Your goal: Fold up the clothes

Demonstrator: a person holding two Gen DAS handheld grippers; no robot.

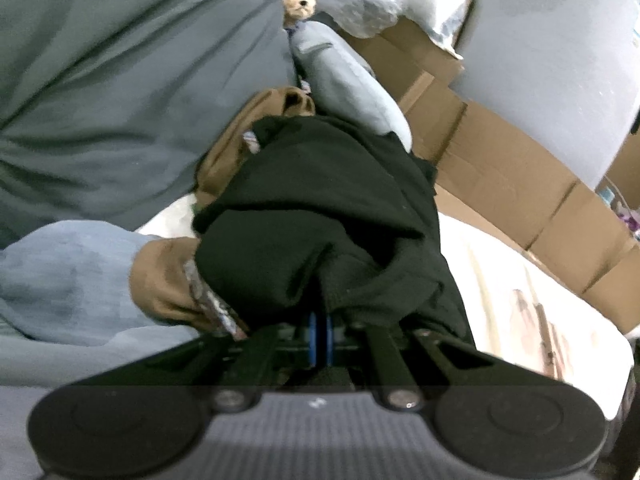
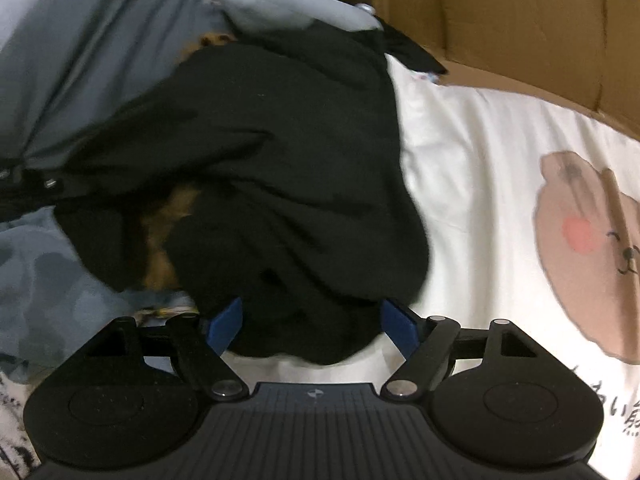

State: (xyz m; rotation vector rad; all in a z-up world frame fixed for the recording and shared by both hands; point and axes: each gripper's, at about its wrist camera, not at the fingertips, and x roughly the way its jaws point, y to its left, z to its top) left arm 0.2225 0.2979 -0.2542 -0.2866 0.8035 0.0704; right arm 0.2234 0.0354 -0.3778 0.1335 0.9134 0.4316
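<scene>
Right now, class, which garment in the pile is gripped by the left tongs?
The black garment: the left tongs are pinched on its fold; the brown and blue ones lie loose.

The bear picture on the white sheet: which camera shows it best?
The right wrist view: the bear print shows face and pink cheek plainly. The left wrist view gives only a blurred brownish smear at the sheet's edge.

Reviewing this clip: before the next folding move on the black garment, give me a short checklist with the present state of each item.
1. Left gripper shut on the black garment: ok, blue pads pressed together with cloth between them.
2. Right gripper holding the cloth: not ok, jaws open on either side of the garment's edge.
3. Garment separated from the brown garment: not ok, they overlap.
4. Bare white sheet beside it for laying flat: ok.
5. Garment spread smooth: not ok, bunched.
</scene>
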